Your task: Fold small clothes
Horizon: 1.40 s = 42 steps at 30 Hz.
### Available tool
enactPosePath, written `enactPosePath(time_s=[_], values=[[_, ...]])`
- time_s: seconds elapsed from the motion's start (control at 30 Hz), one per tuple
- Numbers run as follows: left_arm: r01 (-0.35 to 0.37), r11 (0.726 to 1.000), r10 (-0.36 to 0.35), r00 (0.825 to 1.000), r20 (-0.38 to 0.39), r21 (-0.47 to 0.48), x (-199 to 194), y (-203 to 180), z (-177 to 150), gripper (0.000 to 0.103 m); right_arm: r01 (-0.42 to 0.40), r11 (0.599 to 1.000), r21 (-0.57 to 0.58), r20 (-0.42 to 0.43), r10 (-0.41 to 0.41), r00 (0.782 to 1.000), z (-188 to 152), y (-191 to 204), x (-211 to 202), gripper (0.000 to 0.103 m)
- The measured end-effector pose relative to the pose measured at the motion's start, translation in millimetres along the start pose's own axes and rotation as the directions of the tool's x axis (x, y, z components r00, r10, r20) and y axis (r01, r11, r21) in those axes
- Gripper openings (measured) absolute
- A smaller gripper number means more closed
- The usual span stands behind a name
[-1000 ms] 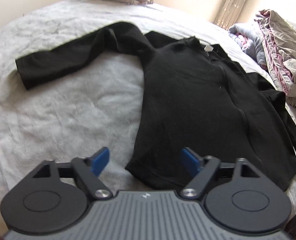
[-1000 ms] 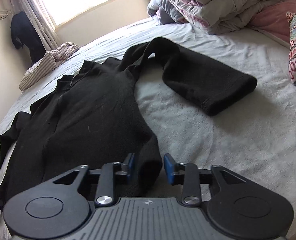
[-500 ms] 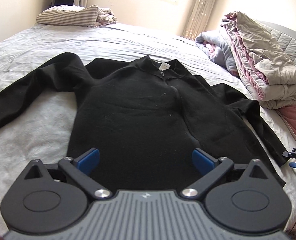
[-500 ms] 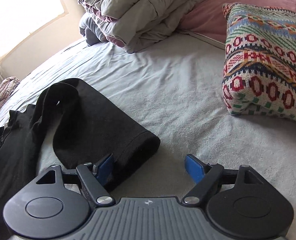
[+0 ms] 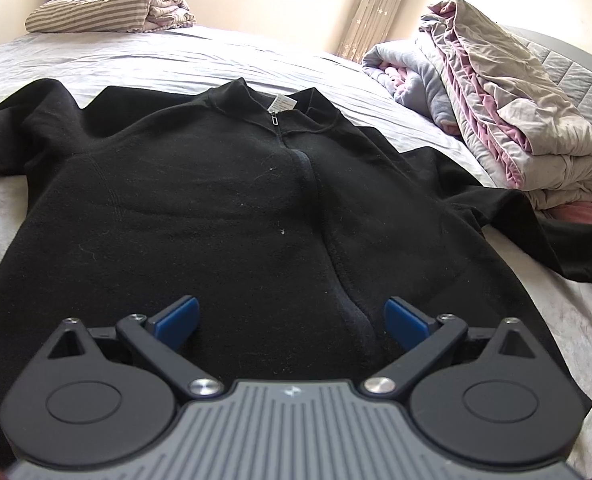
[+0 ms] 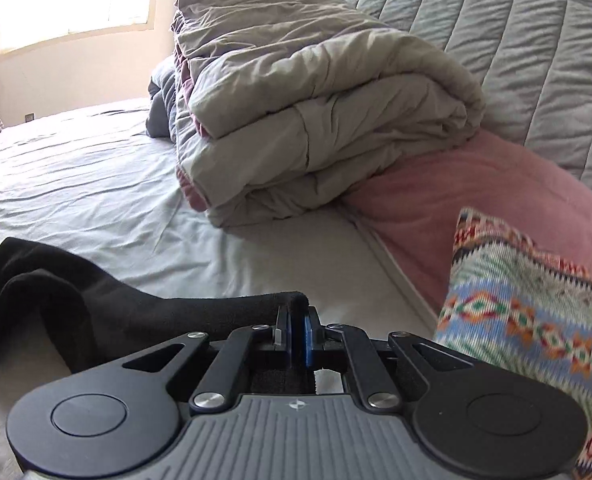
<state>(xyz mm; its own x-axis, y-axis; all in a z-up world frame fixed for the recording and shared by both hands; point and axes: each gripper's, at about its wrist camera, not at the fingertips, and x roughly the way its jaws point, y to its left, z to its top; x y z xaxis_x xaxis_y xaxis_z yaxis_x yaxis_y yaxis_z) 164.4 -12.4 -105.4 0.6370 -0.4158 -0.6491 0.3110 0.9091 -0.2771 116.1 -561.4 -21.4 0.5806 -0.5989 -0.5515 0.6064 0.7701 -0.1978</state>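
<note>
A black zip-neck fleece top (image 5: 223,208) lies flat, front up, on the grey bed sheet (image 5: 199,56), collar away from me. My left gripper (image 5: 291,316) is open and hovers over the lower middle of the top, near its hem. My right gripper (image 6: 298,328) is shut on the cuff of the top's right sleeve (image 6: 143,316), which trails off to the left across the sheet (image 6: 95,184). That sleeve also shows at the right edge of the left wrist view (image 5: 552,236).
A folded grey and pink duvet (image 6: 316,120) lies by the quilted headboard (image 6: 528,60). A pink pillow (image 6: 476,208) and a patterned knit cushion (image 6: 536,300) are close on the right. A striped folded blanket (image 5: 103,12) lies at the far side of the bed.
My right gripper has moved onto the sleeve cuff and closed on it. My left gripper has moved in closer over the lower middle of the top, still open.
</note>
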Motion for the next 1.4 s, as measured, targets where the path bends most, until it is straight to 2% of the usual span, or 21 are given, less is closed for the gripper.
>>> enactPosePath(time_s=[0.1, 0.2, 0.4, 0.57, 0.6, 0.63, 0.7, 0.8, 0.87, 0.93, 0.97, 1.0, 1.07, 1.1, 1.17, 1.23, 1.33, 1.4], values=[[-0.01, 0.998, 0.008, 1.0, 0.03, 0.056, 4, -2, -5, 0.099, 0.111, 0.99, -0.081, 0.067, -0.106, 0.992, 27, 6, 27, 0.007], [-0.016, 0.994, 0.01, 0.999, 0.051, 0.11, 5, -4, -7, 0.099, 0.183, 0.978, -0.102, 0.09, -0.174, 0.981, 47, 6, 55, 0.006], [0.005, 0.992, -0.014, 0.997, 0.071, 0.127, 7, -3, -8, 0.1, 0.246, 0.962, -0.117, 0.061, -0.24, 0.969, 65, 10, 115, 0.006], [0.011, 0.991, -0.021, 0.997, 0.073, 0.135, 7, -3, -9, 0.1, 0.256, 0.956, -0.147, -0.033, -0.263, 0.964, 46, 23, 153, 0.006], [0.013, 0.991, -0.022, 0.997, 0.071, 0.136, 7, -3, -9, 0.1, 0.25, 0.958, -0.138, -0.049, -0.258, 0.965, 44, 23, 154, 0.009], [0.014, 0.991, -0.023, 0.997, 0.069, 0.136, 7, -3, -9, 0.1, 0.241, 0.963, -0.118, -0.057, -0.249, 0.967, 42, 23, 151, 0.026], [0.015, 0.991, -0.024, 0.998, 0.065, 0.136, 6, -4, -8, 0.1, 0.211, 0.976, -0.053, -0.016, -0.212, 0.977, 43, 22, 132, 0.045], [0.018, 0.991, -0.027, 0.998, 0.062, 0.136, 4, -5, -8, 0.1, 0.082, 0.996, -0.043, 0.026, -0.081, 0.996, 47, 37, 94, 0.047], [0.024, 0.992, -0.032, 0.998, 0.062, 0.128, 2, -5, -8, 0.1, -0.077, 0.995, -0.066, -0.002, 0.077, 0.997, 44, 56, 69, 0.048], [0.027, 0.993, -0.034, 0.997, 0.064, 0.117, 0, -5, -8, 0.1, -0.237, 0.968, -0.079, -0.049, 0.234, 0.971, 38, 77, 52, 0.048], [0.025, 0.993, -0.033, 0.997, 0.065, 0.113, -1, -6, -8, 0.1, -0.321, 0.943, -0.085, -0.083, 0.314, 0.946, 32, 94, 43, 0.048], [0.024, 0.994, -0.032, 0.997, 0.066, 0.11, -2, -6, -8, 0.1, -0.375, 0.923, -0.087, -0.109, 0.366, 0.924, 27, 106, 37, 0.048], [0.027, 0.994, -0.034, 0.997, 0.063, 0.107, -3, -10, -4, 0.1, -0.432, 0.898, -0.088, -0.147, 0.417, 0.897, 16, 123, 33, 0.048], [0.03, 0.993, -0.037, 0.997, 0.06, 0.112, -4, -14, 0, 0.1, -0.431, 0.898, -0.092, -0.165, 0.413, 0.896, 11, 128, 33, 0.047], [0.065, 0.986, -0.077, 0.995, 0.071, 0.155, -5, -29, 12, 0.099, -0.393, 0.916, -0.085, -0.169, 0.375, 0.911, 4, 124, 35, 0.048], [0.099, 0.967, -0.12, 0.99, 0.077, 0.236, -1, -51, 24, 0.099, -0.35, 0.937, -0.019, -0.166, 0.342, 0.925, 1, 98, 46, 0.054], [0.174, 0.913, -0.217, 0.973, 0.077, 0.37, 21, -99, 44, 0.096, -0.257, 0.956, 0.139, -0.152, 0.277, 0.949, -5, 43, 64, 0.069], [0.252, 0.864, -0.301, 0.952, 0.047, 0.437, 48, -134, 53, 0.088, -0.203, 0.942, 0.268, -0.148, 0.249, 0.957, -10, 3, 77, 0.069]])
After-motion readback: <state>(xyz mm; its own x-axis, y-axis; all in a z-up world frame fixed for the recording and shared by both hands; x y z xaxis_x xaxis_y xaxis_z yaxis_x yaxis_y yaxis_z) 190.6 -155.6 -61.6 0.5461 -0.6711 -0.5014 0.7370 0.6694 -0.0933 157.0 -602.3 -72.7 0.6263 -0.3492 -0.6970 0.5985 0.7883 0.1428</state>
